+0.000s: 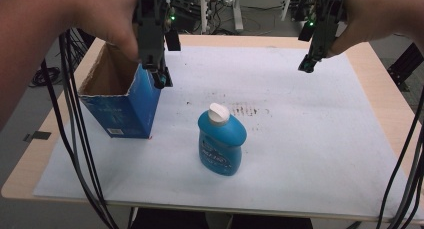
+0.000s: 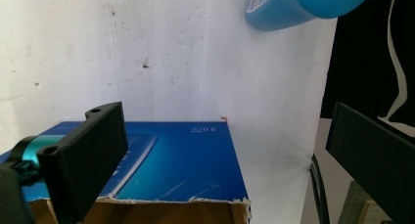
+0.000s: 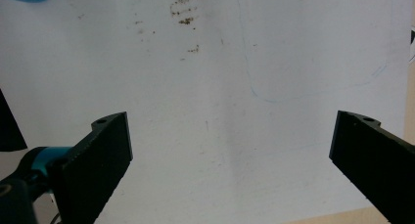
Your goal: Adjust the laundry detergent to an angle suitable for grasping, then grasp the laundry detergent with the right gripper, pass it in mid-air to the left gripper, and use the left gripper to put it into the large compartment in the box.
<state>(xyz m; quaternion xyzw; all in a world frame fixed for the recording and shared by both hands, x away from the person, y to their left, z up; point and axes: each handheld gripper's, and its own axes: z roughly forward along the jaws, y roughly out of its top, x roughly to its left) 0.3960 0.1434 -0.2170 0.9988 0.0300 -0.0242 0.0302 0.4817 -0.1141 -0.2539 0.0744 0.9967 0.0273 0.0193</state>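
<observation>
- The left hand-held gripper [image 1: 159,75] hangs over the near right corner of an open-topped blue carton [image 1: 122,101], which stands upright on the left part of the worktop [image 1: 380,84].
- In the left gripper view its two black jaws stand wide apart, holding nothing; the left jaw is above the carton's torn cardboard rim, the right jaw is out past the carton's corner.
- That same view looks down the carton's [image 2: 186,160] blue outer wall to the white sheet [image 2: 195,53] below.
- A blue bottle [image 1: 221,141] with a white cap [image 1: 218,114] stands upright near the middle of the white sheet [image 1: 300,154], to the right of the carton and apart from it; its base edges into the top of the left gripper view [image 2: 303,4].
- The right hand-held gripper [image 1: 306,65] hovers above the far right part of the sheet, well apart from both bottle and carton, tilted downward in the person's hand [image 1: 370,19].
- In the right gripper view its jaws are spread wide over bare white sheet [image 3: 220,136], gripping nothing; a patch of brown specks [image 3: 186,13] marks the sheet farther on.
- Black cables [image 1: 75,139] trail from each gripper down past the worktop's near edge.
</observation>
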